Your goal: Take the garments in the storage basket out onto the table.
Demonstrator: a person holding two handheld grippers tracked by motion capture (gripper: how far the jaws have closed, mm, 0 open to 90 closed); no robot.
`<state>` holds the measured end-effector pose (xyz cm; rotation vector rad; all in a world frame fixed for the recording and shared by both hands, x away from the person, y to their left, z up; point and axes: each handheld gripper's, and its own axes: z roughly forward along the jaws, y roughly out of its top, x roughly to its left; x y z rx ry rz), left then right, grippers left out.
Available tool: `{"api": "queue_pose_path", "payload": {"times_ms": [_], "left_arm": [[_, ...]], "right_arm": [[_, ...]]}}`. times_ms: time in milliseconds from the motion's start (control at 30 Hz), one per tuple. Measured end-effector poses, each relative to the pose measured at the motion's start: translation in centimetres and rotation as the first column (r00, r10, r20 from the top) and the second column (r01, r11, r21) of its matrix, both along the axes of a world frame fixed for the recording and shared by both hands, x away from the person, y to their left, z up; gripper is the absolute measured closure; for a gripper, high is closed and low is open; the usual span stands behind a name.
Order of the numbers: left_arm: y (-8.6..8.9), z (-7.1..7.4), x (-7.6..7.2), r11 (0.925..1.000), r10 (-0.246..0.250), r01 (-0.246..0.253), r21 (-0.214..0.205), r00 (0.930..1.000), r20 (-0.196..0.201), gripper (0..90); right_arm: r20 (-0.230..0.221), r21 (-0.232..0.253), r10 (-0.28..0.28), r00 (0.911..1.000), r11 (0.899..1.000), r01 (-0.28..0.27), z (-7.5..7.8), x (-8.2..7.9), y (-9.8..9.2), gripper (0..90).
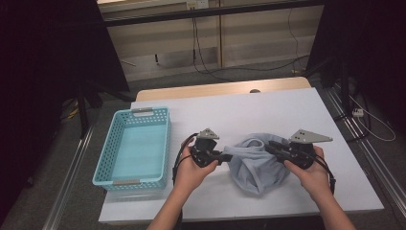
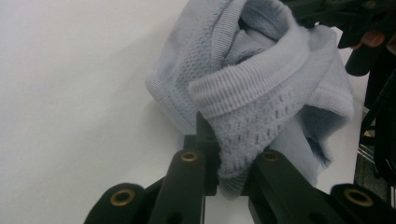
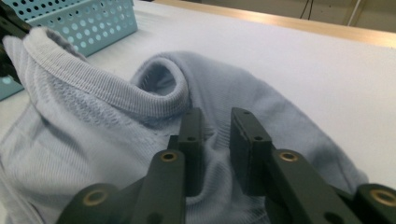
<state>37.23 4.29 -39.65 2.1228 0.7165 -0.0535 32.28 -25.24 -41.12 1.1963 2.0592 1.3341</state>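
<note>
beside the basket (image 1: 115,139) – left hand-held gripper (image 2: 226,172) pinching the garment (image 1: 256,163), right hand-held gripper (image 3: 212,140) spread.

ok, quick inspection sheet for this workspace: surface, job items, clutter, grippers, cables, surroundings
Surface: white table top, wooden strip along the far edge.
Job's things: light blue knitted garment, bunched between the two grippers; turquoise perforated basket to its left, with nothing in it.
Clutter: nothing seen.
Grippers: left gripper shut on a ribbed fold of the garment; right gripper over the garment, jaws slightly apart with no cloth pinched between them.
Cables: black cable looping from the left gripper; wall cables hanging to the floor behind the table.
Surroundings: dark curtains on both sides, grey floor, metal rails beside the table.
</note>
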Motion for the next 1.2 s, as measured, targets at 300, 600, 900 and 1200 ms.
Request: {"api": "queue_pose_path", "payload": {"times_ms": [300, 600, 900, 1200], "left_arm": [[-0.1, -0.3, 0.1, 0.9999, 0.001, -0.001, 0.013, 1.0000, -0.004, 86.7], [-0.1, -0.3, -0.1, 0.9998, -0.005, 0.005, 0.020, 1.0000, 0.001, 86.7], [0.2, -0.4, 0.1, 0.9997, 0.002, -0.001, 0.025, 1.0000, -0.005, 86.6], [2.1, 2.3, 0.9, 0.9970, 0.075, -0.074, -0.021, 0.9953, 0.061, 86.9]], "right_arm": [[0.024, -0.020, 0.001, 0.9997, 1.000, -0.001, 2.9, 2.1, 1.7, 44.9], [-0.064, -0.065, 0.035, 0.9973, 0.997, -0.039, 2.8, 5.2, 5.0, 35.1], [-0.165, -0.188, 0.049, 0.9850, 0.979, -0.081, 0.8, 5.4, 5.4, 75.1], [-0.053, 0.010, -0.014, 0.9985, 1.000, 0.014, 3.9, 4.9, 2.9, 80.5]]}}
